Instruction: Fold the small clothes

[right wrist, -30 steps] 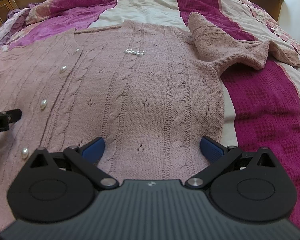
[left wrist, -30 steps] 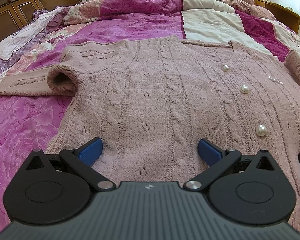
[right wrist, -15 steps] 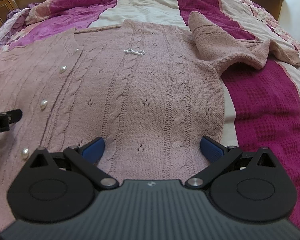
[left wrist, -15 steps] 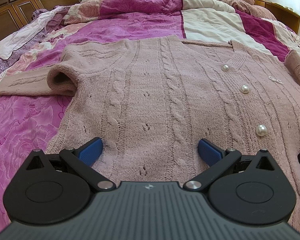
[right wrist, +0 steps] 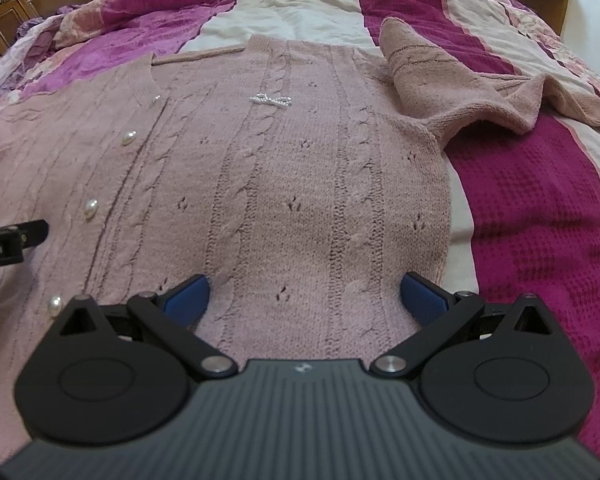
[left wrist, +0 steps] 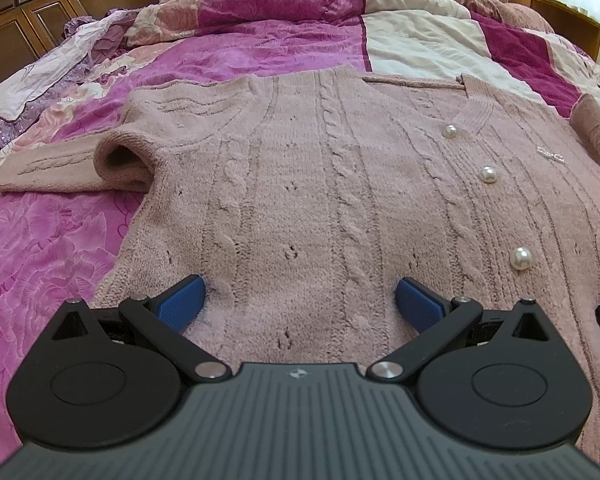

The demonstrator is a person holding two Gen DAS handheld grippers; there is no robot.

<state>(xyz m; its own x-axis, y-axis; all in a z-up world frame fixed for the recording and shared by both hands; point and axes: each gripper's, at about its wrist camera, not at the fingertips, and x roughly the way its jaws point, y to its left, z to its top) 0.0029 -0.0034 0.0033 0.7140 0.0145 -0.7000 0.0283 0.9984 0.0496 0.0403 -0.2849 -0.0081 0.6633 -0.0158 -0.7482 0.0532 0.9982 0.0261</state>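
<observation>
Bed: we see a patchwork quilt (left wrist: pixel 260 44) in magenta, cream and deep crimson panels covering it, with a dark carved wooden headboard (left wrist: pixel 40 12) at the far left.
Cardigan: we find the dusty-pink cable-knit cardigan (left wrist: pixel 320 184) lying flat and face up on the quilt, neckline away from us, hem nearest both cameras; it fills the middle of both views.
Left sleeve: it (left wrist: pixel 60 164) stretches out sideways over the floral magenta panel, with a raised fold at the shoulder.
Right sleeve: it (right wrist: pixel 452 80) is bent back in a loose crumpled fold across the crimson panel, its base touching the cardigan's side.
Left gripper: ours (left wrist: pixel 298 300) sits low over the hem, blue pads spread wide with knit between them, gripping nothing.
Right gripper: ours (right wrist: pixel 304 294) likewise rests at the hem near the cardigan's side edge, fingers wide apart, nothing held.
Pearl buttons: a row (left wrist: pixel 488 175) runs down the front placket between the two grippers.
Bow brooch: a small sparkly bow (right wrist: pixel 271 100) is pinned on the chest.
</observation>
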